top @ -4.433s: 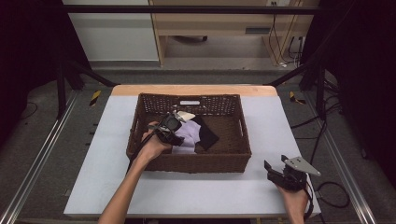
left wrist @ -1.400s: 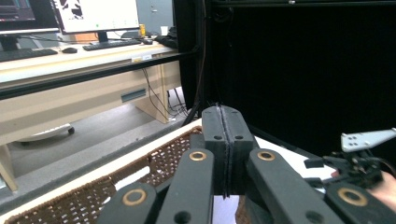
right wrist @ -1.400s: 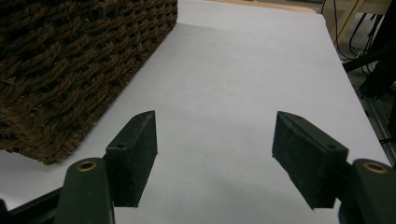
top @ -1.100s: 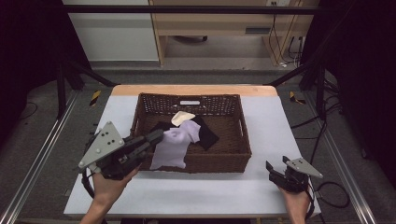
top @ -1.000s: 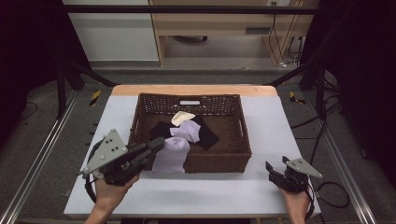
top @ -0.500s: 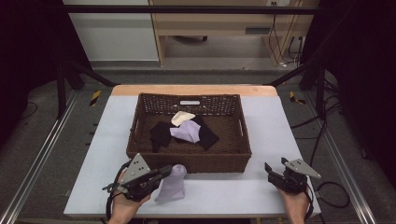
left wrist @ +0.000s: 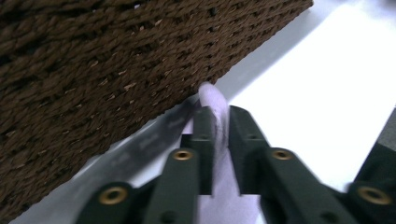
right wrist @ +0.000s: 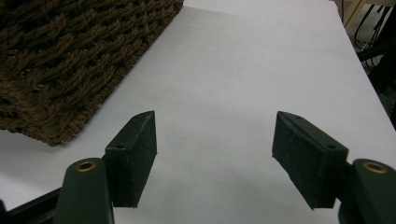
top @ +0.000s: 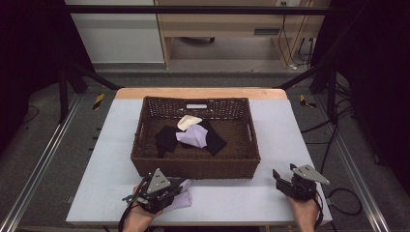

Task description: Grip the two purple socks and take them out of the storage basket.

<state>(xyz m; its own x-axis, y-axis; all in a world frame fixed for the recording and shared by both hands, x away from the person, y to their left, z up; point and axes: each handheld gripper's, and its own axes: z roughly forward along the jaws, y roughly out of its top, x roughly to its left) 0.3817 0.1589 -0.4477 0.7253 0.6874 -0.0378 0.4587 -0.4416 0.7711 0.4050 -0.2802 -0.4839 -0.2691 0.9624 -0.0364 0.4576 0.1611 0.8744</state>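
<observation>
My left gripper [top: 180,189] is low at the table's front edge, just in front of the brown wicker basket [top: 145,164]. It is shut on a pale lilac cloth [top: 181,199] that lies bunched on the table beside it. In the left gripper view the lilac cloth [left wrist: 215,108] is pinched between the two jaws of the left gripper [left wrist: 216,122], close to the basket wall [left wrist: 93,70]. My right gripper [top: 279,178] rests near the front right corner, open. The right gripper [right wrist: 214,140] holds nothing, with bare table between its jaws.
Inside the basket lie a black cloth [top: 167,137], another lilac piece [top: 193,136] and a cream piece [top: 188,122]. The basket's corner [right wrist: 56,70] sits left of the right gripper. The white table [top: 285,130] has free room on both sides of the basket.
My left gripper pulled the lilac cloth out of the basket, over its front wall, and lowered it onto the table in front. The right gripper stayed put.
</observation>
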